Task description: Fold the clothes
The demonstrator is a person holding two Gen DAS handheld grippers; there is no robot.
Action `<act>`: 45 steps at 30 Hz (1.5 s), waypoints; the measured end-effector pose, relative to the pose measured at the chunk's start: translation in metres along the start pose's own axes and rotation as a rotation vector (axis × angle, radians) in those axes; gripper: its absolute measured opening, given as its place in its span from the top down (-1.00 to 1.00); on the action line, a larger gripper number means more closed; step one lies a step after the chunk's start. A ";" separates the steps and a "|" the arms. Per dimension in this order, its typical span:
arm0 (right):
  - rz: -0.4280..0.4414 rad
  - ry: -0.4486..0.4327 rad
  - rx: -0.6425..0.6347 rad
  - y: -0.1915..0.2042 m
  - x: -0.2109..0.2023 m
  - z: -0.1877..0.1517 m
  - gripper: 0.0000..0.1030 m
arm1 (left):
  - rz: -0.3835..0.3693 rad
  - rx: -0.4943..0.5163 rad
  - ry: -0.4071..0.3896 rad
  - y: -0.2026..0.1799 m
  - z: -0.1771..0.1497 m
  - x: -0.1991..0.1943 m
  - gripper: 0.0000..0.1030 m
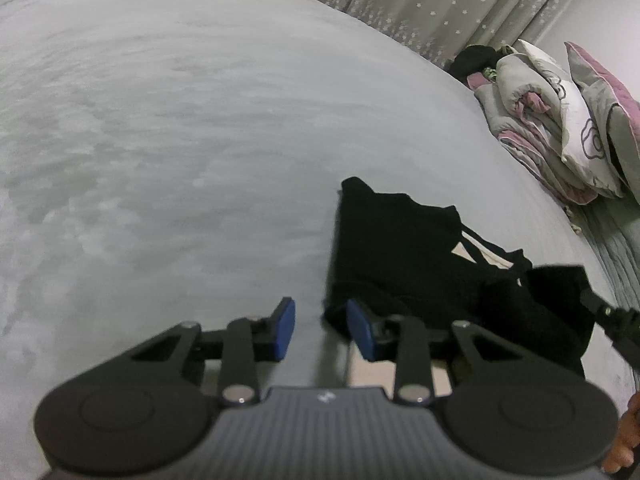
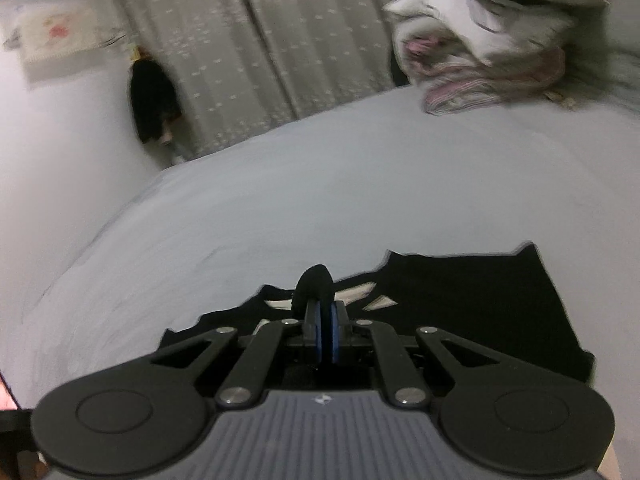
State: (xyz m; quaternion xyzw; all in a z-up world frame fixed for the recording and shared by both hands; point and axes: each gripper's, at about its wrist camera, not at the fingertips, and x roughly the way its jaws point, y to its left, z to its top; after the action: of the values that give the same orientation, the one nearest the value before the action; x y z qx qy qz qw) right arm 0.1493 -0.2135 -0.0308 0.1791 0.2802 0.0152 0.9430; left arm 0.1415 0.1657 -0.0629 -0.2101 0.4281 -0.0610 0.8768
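On the pale grey bedsheet (image 1: 160,140) our crumpled black cotton garment (image 1: 400,248) lies just right of the left gripper (image 1: 320,330), jaws wide; our right gripper (image 2: 325,330) pinches its fold, nearer.

- Left wrist view looks down along its fingers, close over the bed (image 1: 160,120);
- Right wrist view faces the curtain (image 2: 248,48), low;
- Both share the black garment (image 1: 400,248) and bedding pile (image 2: 480,48).
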 end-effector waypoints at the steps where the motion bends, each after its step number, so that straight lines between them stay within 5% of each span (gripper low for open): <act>1: -0.010 0.005 0.025 -0.007 -0.001 0.001 0.85 | -0.002 0.001 -0.001 -0.002 0.000 0.000 0.44; 21: -0.104 0.195 0.394 -0.106 -0.021 -0.025 0.85 | 0.027 0.057 0.025 -0.019 -0.005 0.014 0.46; 37: -0.170 0.172 0.383 -0.125 -0.042 -0.014 0.84 | 0.045 0.040 0.022 -0.014 0.000 0.015 0.46; 40: -0.161 0.140 0.387 -0.131 -0.049 -0.008 0.67 | 0.044 0.025 0.007 -0.012 0.003 0.015 0.46; 42: -0.126 0.111 0.390 -0.135 -0.051 -0.005 0.30 | 0.037 0.013 -0.011 -0.012 0.005 0.014 0.46; 45: -0.064 0.090 0.366 -0.133 -0.047 0.001 0.29 | 0.017 -0.007 -0.041 -0.013 0.008 0.012 0.46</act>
State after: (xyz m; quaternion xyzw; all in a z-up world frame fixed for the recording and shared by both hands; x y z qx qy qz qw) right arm 0.1009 -0.3442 -0.0520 0.3379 0.3257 -0.0581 0.8811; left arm 0.1565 0.1531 -0.0617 -0.2110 0.4120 -0.0479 0.8852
